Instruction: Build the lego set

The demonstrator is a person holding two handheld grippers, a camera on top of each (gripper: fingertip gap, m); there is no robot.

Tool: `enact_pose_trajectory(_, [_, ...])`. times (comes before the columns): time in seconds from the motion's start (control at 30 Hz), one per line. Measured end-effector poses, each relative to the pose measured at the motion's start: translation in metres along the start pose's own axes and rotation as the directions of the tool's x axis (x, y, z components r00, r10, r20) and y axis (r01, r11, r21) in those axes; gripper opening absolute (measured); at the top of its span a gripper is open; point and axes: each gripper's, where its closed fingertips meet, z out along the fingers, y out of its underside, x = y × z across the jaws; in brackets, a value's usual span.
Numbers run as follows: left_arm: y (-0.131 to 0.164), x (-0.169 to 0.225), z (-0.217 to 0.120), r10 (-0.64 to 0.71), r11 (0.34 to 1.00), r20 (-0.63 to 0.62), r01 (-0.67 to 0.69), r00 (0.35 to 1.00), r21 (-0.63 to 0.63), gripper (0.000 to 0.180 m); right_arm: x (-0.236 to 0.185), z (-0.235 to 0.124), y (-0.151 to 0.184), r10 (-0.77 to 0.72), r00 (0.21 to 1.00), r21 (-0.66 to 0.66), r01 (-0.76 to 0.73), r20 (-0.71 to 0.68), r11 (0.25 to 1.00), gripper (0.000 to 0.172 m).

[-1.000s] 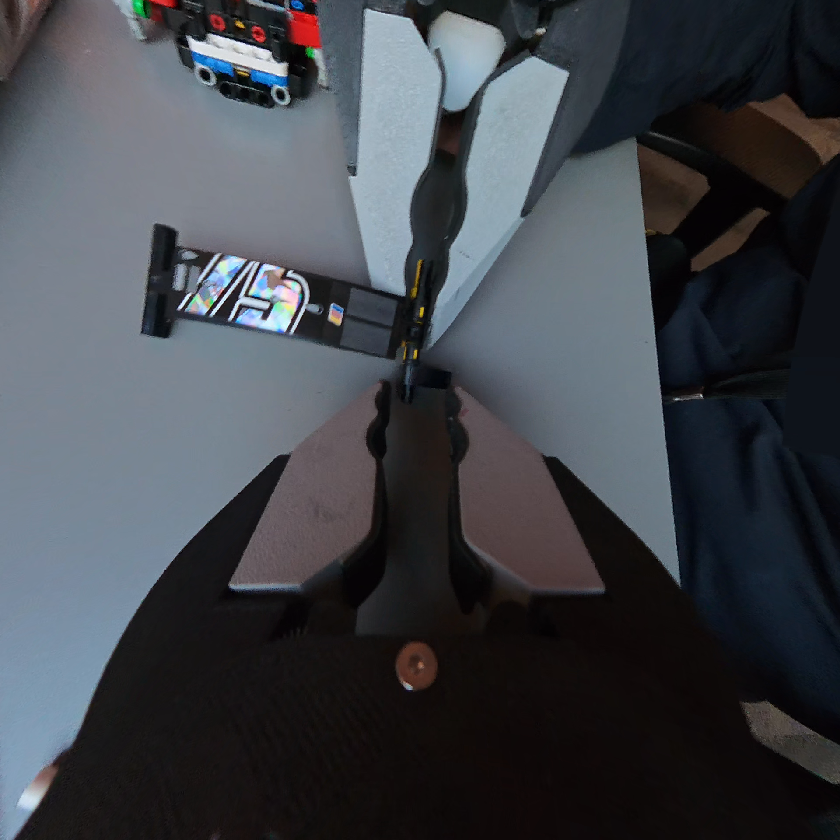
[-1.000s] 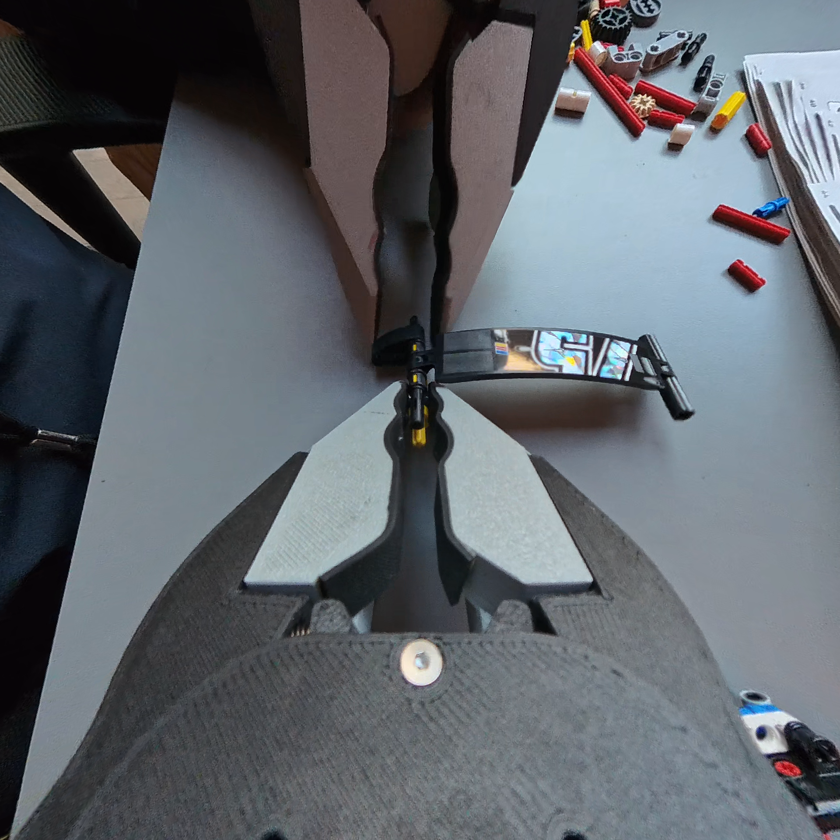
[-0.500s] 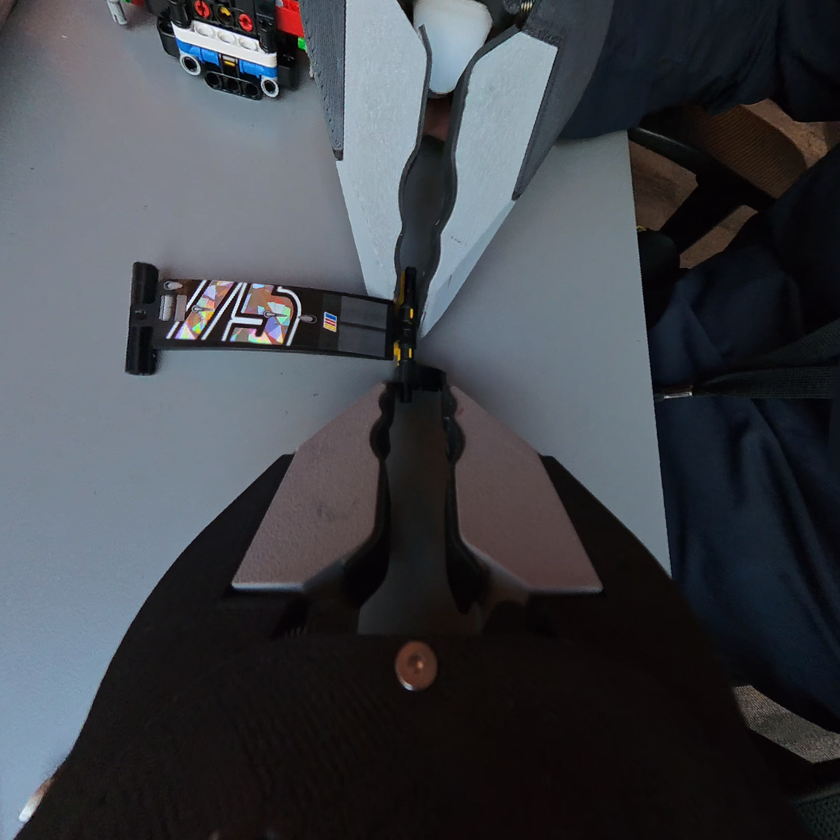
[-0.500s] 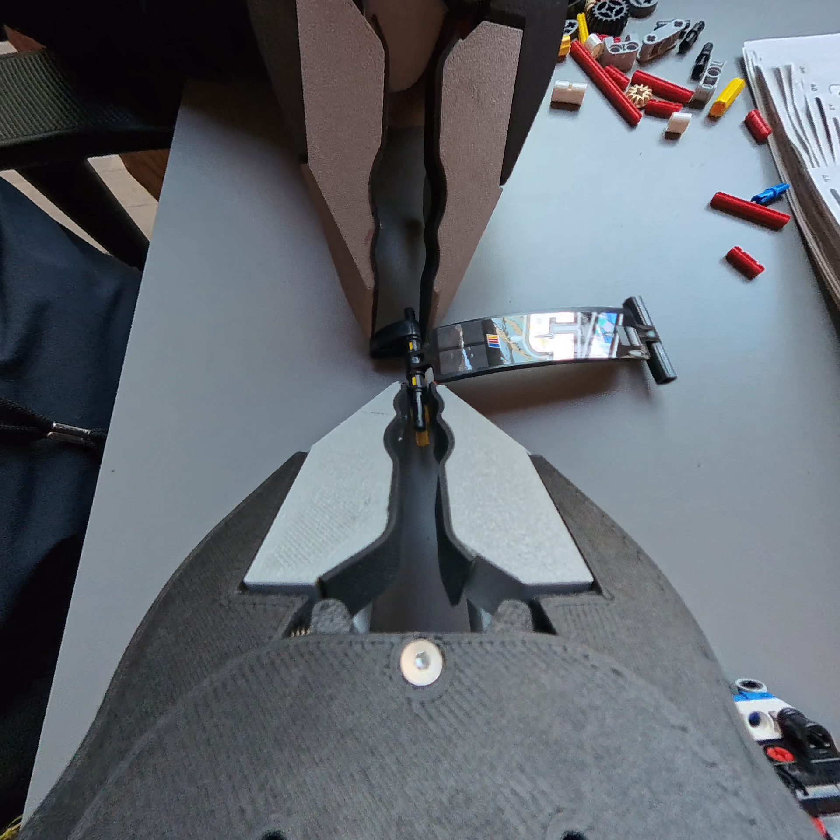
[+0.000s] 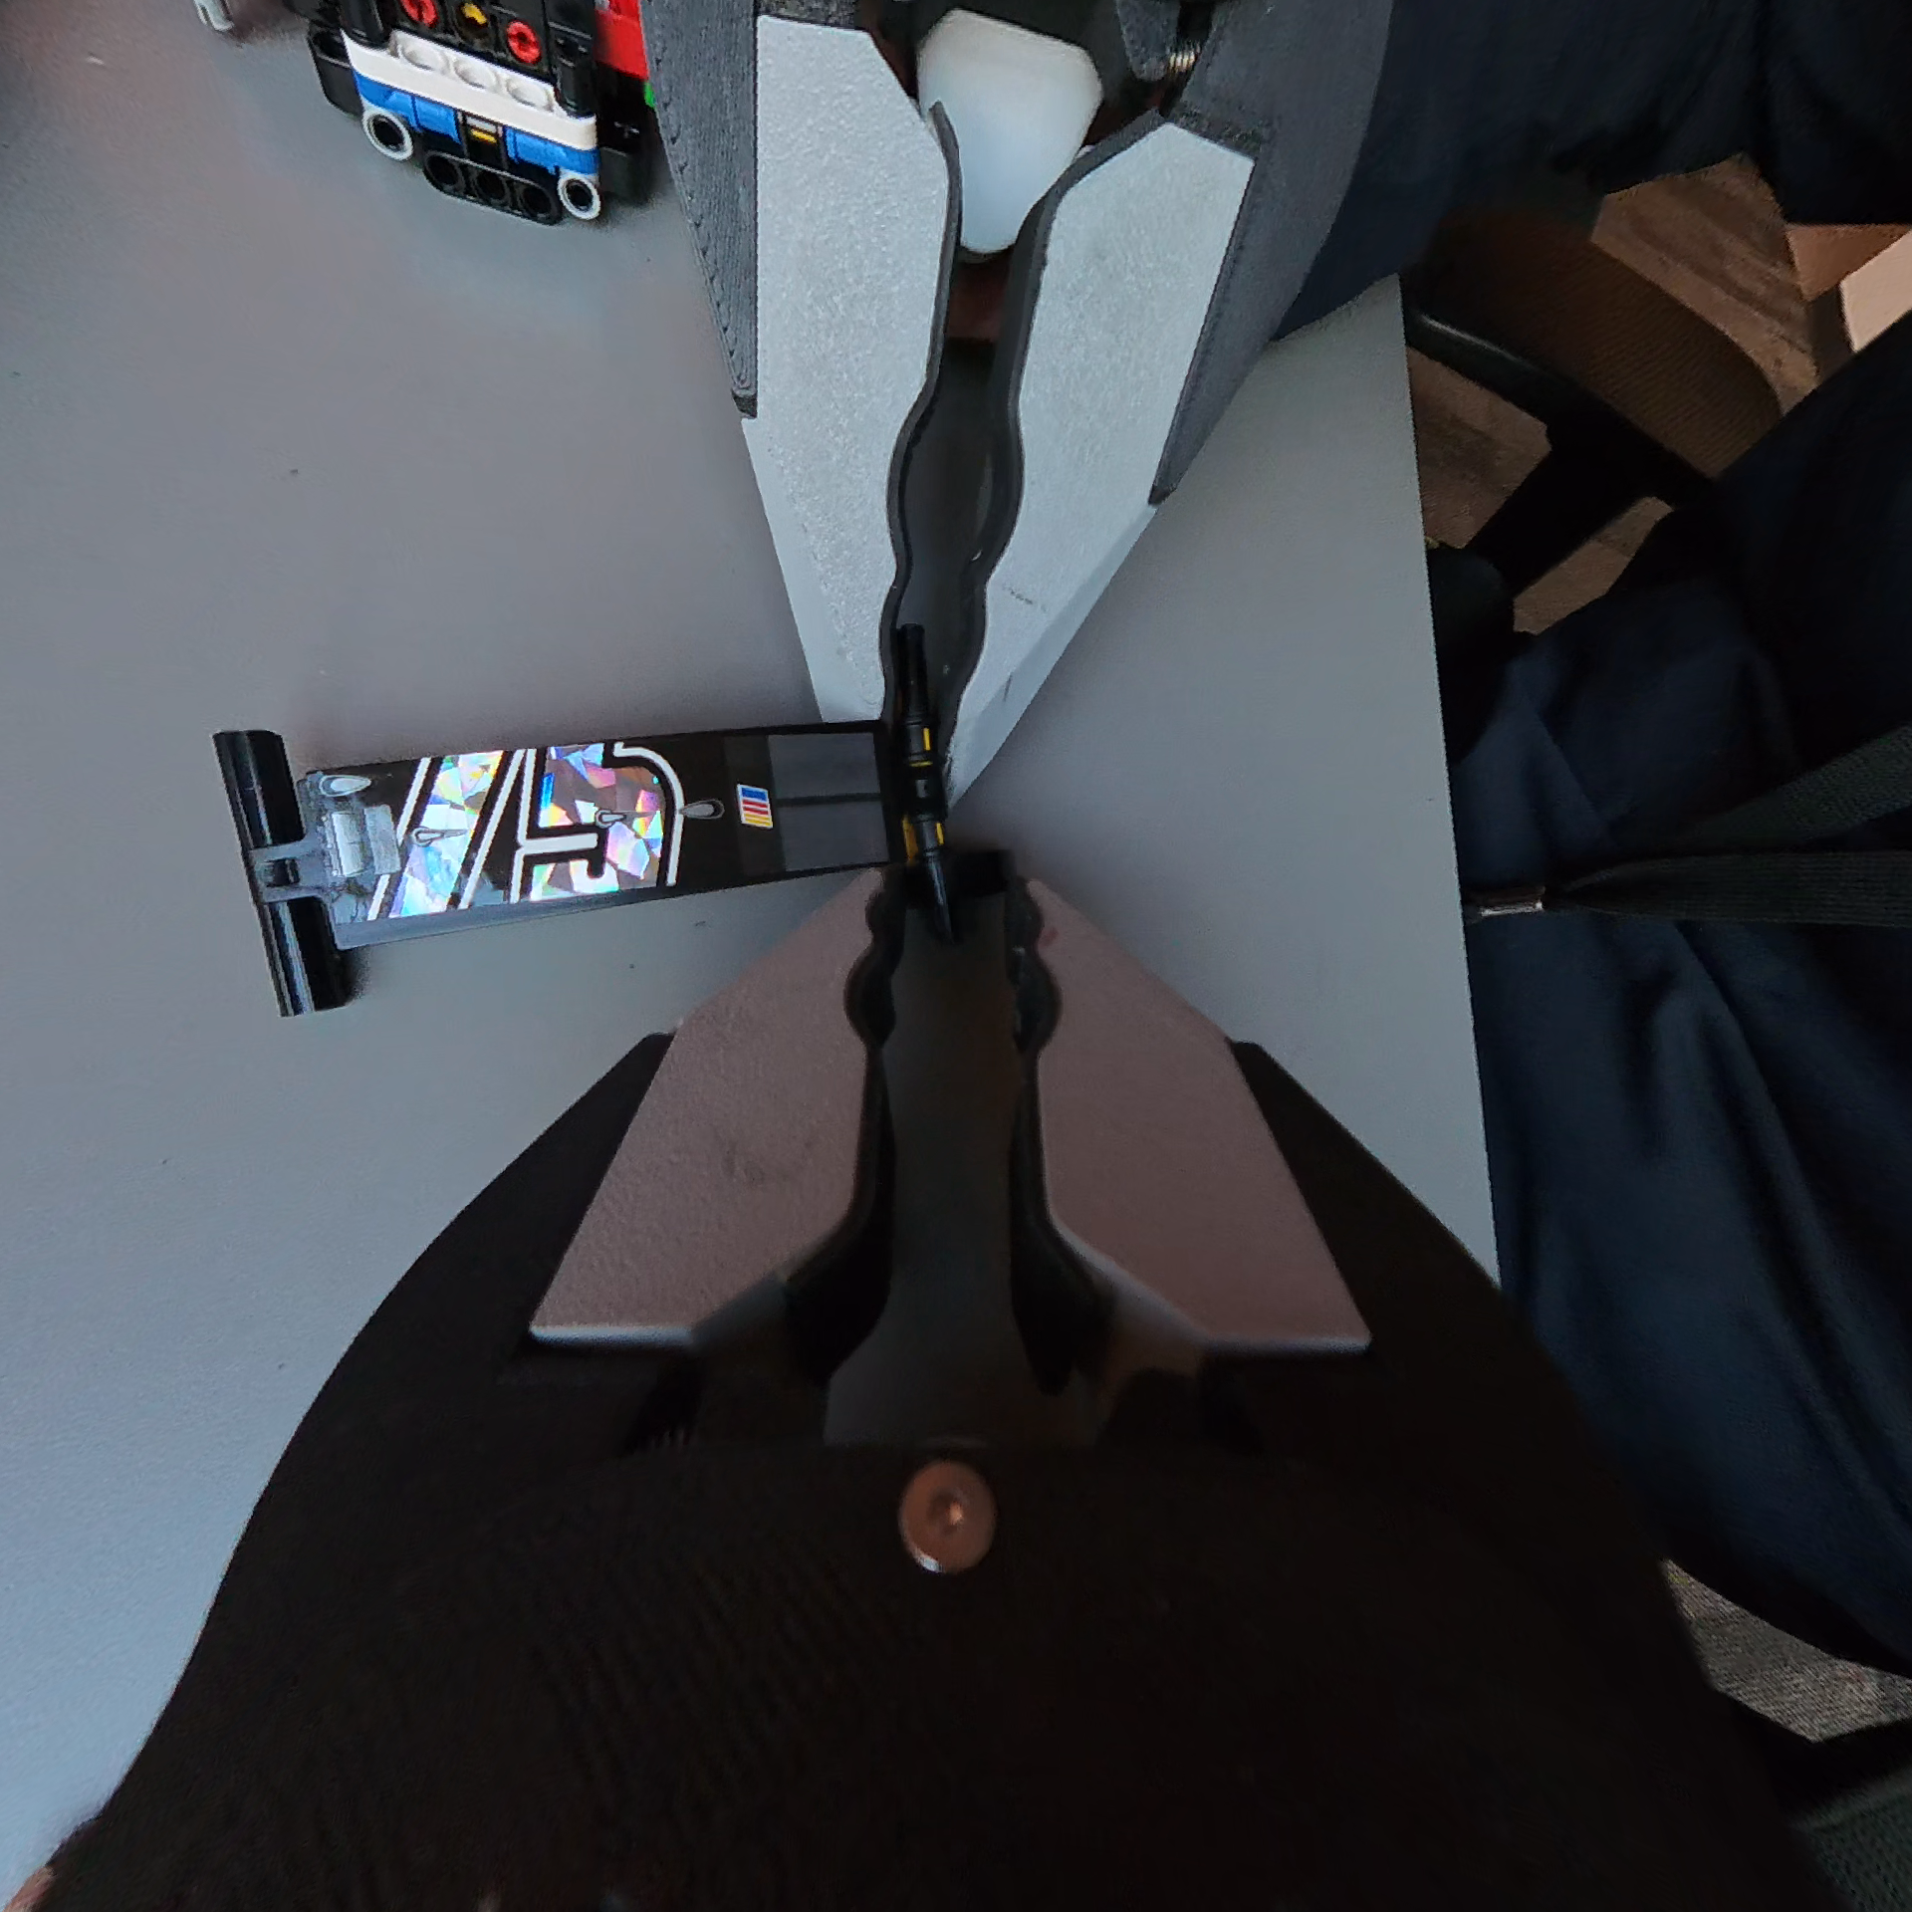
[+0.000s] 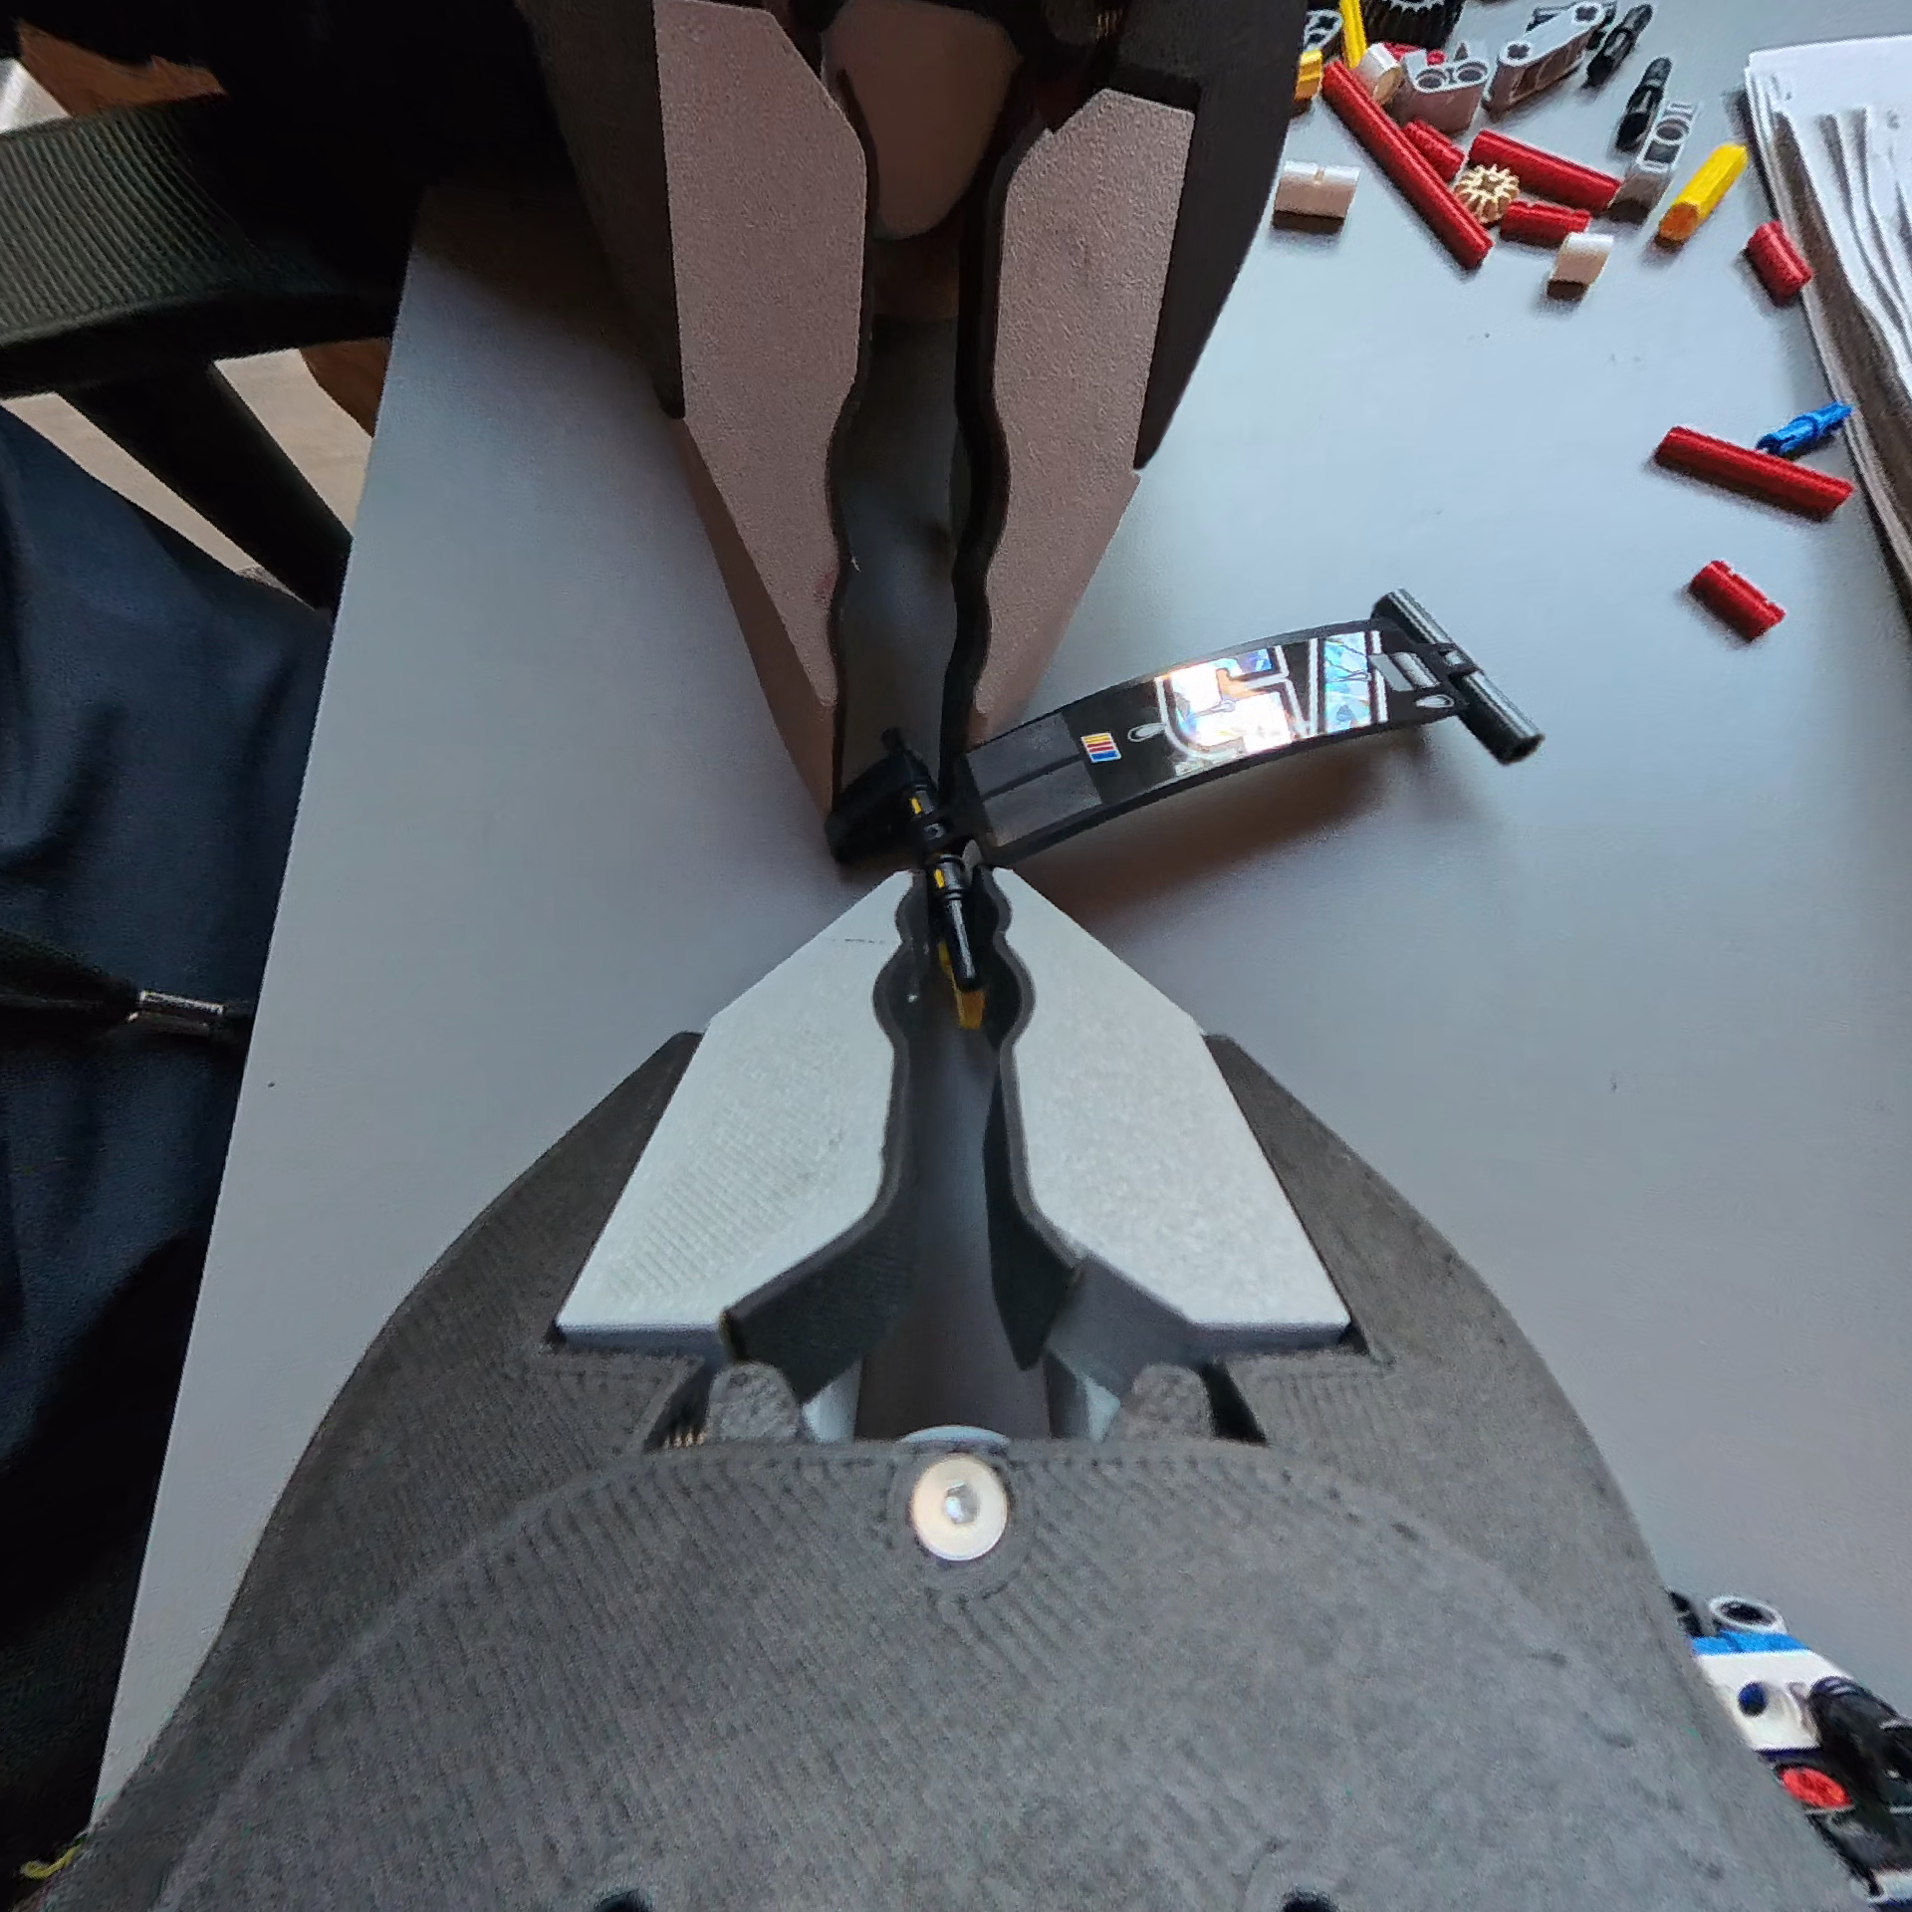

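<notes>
My two grippers meet tip to tip over the grey table's edge. My right gripper (image 6: 952, 910) is shut on a thin black and yellow axle (image 6: 957, 942). The axle carries a long black panel (image 6: 1242, 704) with a shiny sticker, which sticks out to the right above the table. My left gripper (image 5: 947, 900) is shut on a small black connector (image 5: 978, 874) at the axle's end. The connector also shows in the right wrist view (image 6: 874, 802), between the far gripper's tips. In the left wrist view the panel (image 5: 579, 817) points left and the axle (image 5: 916, 766) runs into the right gripper's fingers.
A partly built toy vehicle (image 5: 486, 114) stands at the far left; it also shows in the right wrist view (image 6: 1800, 1718). Loose red, grey and yellow parts (image 6: 1469, 135) and a stack of papers (image 6: 1852, 228) lie at the far right. A person's dark clothing (image 5: 1707, 1138) is beyond the table edge (image 5: 1438, 828). The tips of both grippers are at nearly the same place.
My left fingers have closed in a little onto the black connector. The panel's free end has swung upward in the right wrist view. The right grip on the axle is unchanged.
</notes>
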Motion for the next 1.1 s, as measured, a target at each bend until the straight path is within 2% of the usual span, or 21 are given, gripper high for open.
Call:
enact_pose_trajectory(0.4, [0.001,0.000,-0.002,-0.015,1.000,-0.022,0.015,1.000,-0.002,0.015,0.000,0.002,-0.002,-0.004,0.997,-0.008,0.004,0.072,1.000,0.005])
enact_pose_trajectory(0.5, [-0.001,-0.001,-0.002,-0.086,0.996,-0.079,0.087,0.993,0.010,0.016,0.002,0.001,-0.003,0.054,0.994,-0.004,-0.053,0.098,0.999,0.005])
enact_pose_trajectory(0.63, [-0.012,-0.009,-0.007,-0.140,0.985,-0.049,0.144,0.989,0.096,0.016,0.011,-0.008,-0.009,0.060,0.998,0.057,-0.060,0.008,0.997,0.015])
enact_pose_trajectory(0.77, [-0.030,-0.015,-0.016,-0.292,0.919,-0.156,0.322,0.944,0.229,0.011,0.025,-0.019,-0.010,0.070,0.984,0.104,-0.054,-0.163,0.993,0.038])
enact_pose_trajectory(0.87, [-0.040,-0.014,-0.019,-0.350,0.867,-0.258,0.415,0.901,0.274,0.011,0.029,-0.031,-0.017,0.104,0.968,0.183,-0.062,-0.228,0.981,0.037])
enact_pose_trajectory(0.9, [-0.040,-0.016,-0.018,-0.368,0.859,-0.263,0.434,0.892,0.272,0.011,0.028,-0.031,-0.015,0.118,0.970,0.185,-0.078,-0.211,0.980,0.023])
enact_pose_trajectory(0.93, [-0.039,-0.018,-0.017,-0.381,0.857,-0.254,0.442,0.889,0.265,0.011,0.029,-0.028,-0.009,0.134,0.970,0.161,-0.102,-0.203,0.982,0.016])
enact_pose_trajectory(1.0, [-0.038,-0.021,-0.015,-0.388,0.858,-0.224,0.439,0.894,0.265,0.011,0.027,-0.023,0.001,0.170,0.976,0.121,-0.155,-0.134,0.981,0.012])
enact_pose_trajectory(1.1, [-0.057,-0.012,-0.024,-0.363,0.816,-0.318,0.463,0.876,0.346,0.006,0.018,-0.029,-0.005,0.261,0.964,0.173,-0.265,0.051,0.948,0.010])
